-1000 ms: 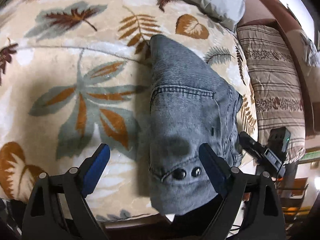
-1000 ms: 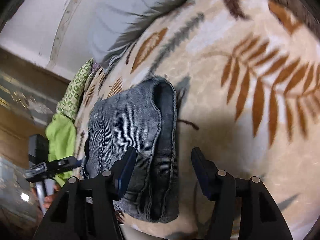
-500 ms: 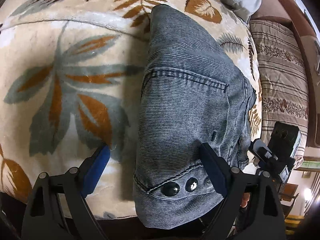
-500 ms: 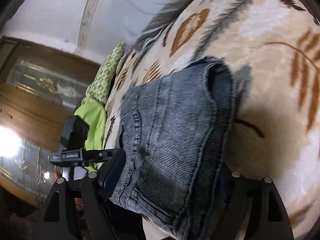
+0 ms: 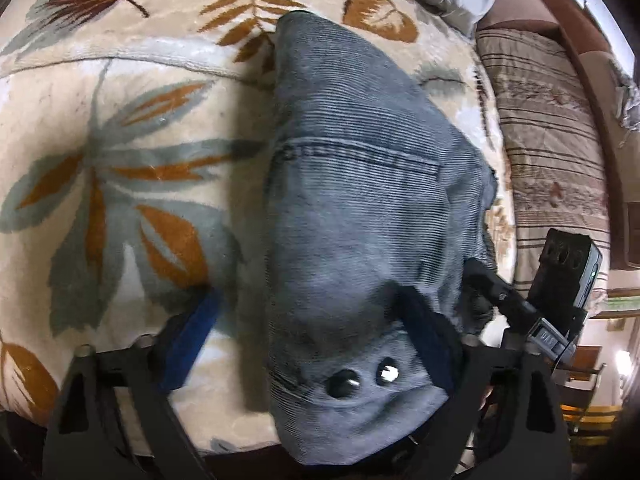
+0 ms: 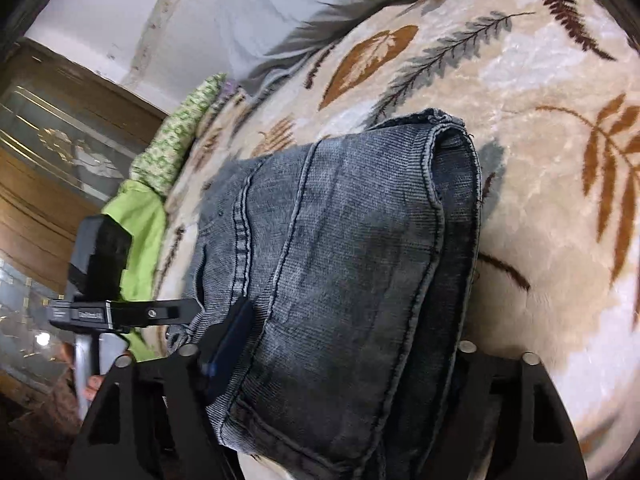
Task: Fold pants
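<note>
The folded grey-blue denim pants (image 5: 360,208) lie on a cream leaf-patterned blanket (image 5: 120,140). In the left wrist view the waistband end with two dark buttons (image 5: 362,380) lies between my left gripper's (image 5: 312,336) wide-open blue-padded fingers. In the right wrist view the stacked folded edge of the pants (image 6: 352,280) fills the gap of my right gripper (image 6: 344,340), whose jaws stand open around it; the right finger is hidden under the denim. Each gripper shows in the other's view, at the right in the left wrist view (image 5: 556,292) and at the left in the right wrist view (image 6: 100,288).
A grey pillow (image 6: 312,12) lies at the head of the bed. A striped brown bedcover (image 5: 548,140) lies to the right of the blanket. Green cloths (image 6: 152,208) sit at the bed's far side, by a wooden cabinet (image 6: 52,152).
Both grippers have moved in over the ends of the pants, which now lie deeper between their open fingers. The pants appear larger and closer in both views.
</note>
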Motion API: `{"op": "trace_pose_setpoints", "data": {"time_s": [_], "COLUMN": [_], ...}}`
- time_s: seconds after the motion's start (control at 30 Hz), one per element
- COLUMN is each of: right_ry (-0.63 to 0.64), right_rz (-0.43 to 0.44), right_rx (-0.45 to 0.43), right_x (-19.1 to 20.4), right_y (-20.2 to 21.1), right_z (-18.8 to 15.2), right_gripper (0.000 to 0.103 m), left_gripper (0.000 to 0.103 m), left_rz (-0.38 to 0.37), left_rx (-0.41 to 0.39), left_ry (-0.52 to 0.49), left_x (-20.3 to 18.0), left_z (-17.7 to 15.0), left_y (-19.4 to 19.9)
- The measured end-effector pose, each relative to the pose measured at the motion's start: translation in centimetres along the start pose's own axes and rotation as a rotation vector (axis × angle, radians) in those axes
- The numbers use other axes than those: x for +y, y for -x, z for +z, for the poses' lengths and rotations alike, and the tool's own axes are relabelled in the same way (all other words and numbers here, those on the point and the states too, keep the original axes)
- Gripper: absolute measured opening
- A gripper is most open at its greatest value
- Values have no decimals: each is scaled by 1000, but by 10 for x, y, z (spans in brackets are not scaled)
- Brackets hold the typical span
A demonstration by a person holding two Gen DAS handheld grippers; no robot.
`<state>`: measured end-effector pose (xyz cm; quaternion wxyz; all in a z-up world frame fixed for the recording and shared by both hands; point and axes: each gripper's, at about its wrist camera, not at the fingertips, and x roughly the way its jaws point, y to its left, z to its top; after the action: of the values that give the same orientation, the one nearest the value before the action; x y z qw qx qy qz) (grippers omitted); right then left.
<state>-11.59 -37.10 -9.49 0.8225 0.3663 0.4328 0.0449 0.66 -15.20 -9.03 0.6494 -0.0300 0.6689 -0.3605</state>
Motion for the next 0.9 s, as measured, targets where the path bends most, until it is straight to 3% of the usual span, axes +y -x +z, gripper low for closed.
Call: {"op": "trace_pose_setpoints", "data": {"time_s": [0.03, 0.07, 0.13, 0.23, 0.3, 0.5, 0.9], "right_ry": [27, 63, 116, 115, 129, 128, 259], "right_rz": [9, -27, -150, -158, -110, -76, -32], "right_rx": [9, 20, 70, 61, 38, 62, -38], "right_x": [7, 12, 20, 33, 48, 72, 145], "right_y": [2, 1, -9, -5, 5, -4, -55], "right_z": [-1, -2, -2, 3, 7, 22, 85], "right_gripper": [68, 65, 58, 57, 56, 56, 56], "left_gripper": [59, 58, 53, 45, 38, 37, 37], "left_rz": [-26, -15, 35, 82, 91, 101, 208], "left_rx": [7, 7, -1, -25, -42, -139, -335], "left_ry": [-6, -20, -53, -99, -131, -174, -124], "left_x": [-1, -4, -12, -23, -28, -26, 21], "left_z": [-2, -3, -2, -5, -7, -2, 60], "left_y": [2, 3, 2, 8, 16, 56, 126]}}
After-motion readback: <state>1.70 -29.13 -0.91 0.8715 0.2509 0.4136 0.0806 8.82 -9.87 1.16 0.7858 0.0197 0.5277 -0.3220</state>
